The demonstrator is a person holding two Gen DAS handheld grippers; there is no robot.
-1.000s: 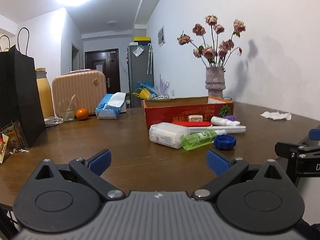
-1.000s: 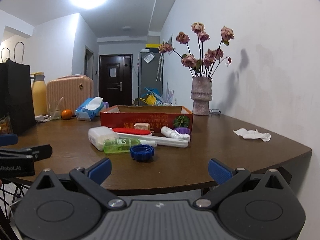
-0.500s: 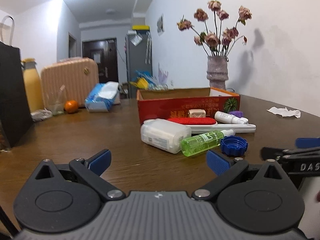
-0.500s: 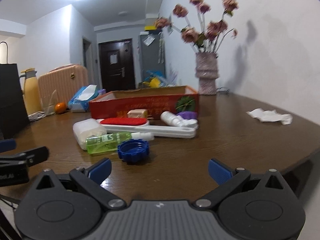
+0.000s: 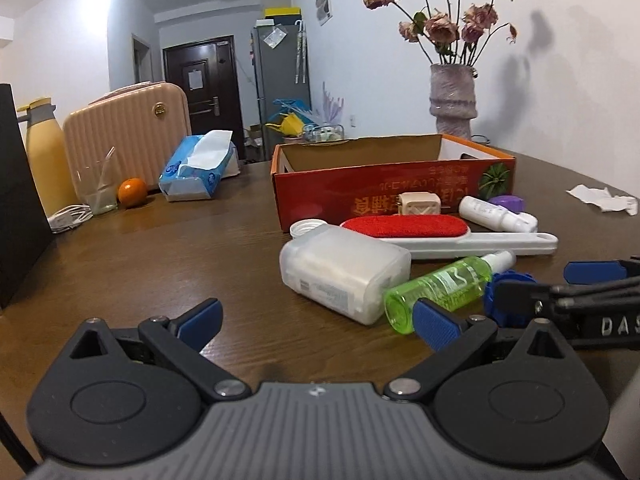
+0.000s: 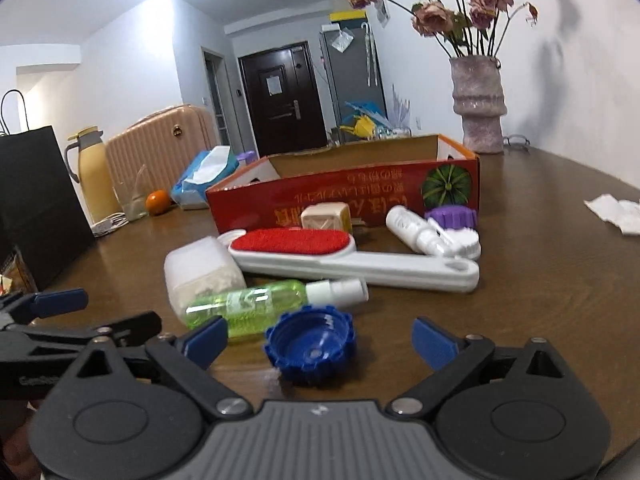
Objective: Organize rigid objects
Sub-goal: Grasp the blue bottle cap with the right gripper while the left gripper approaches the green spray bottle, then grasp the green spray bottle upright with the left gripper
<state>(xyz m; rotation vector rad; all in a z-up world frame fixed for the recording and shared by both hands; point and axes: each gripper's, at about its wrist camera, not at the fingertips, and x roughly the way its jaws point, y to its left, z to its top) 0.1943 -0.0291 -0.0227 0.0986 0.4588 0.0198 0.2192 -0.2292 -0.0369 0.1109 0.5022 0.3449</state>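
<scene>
Moving in closer than a moment ago, with the right gripper (image 6: 316, 338) wide open around the blue cap (image 6: 310, 342) and the left gripper (image 5: 318, 318) open too, ready to grab.

Glossy wood table (image 6: 560, 280), clear plastic bottle (image 6: 248, 304), cardboard box (image 6: 360, 188).
</scene>
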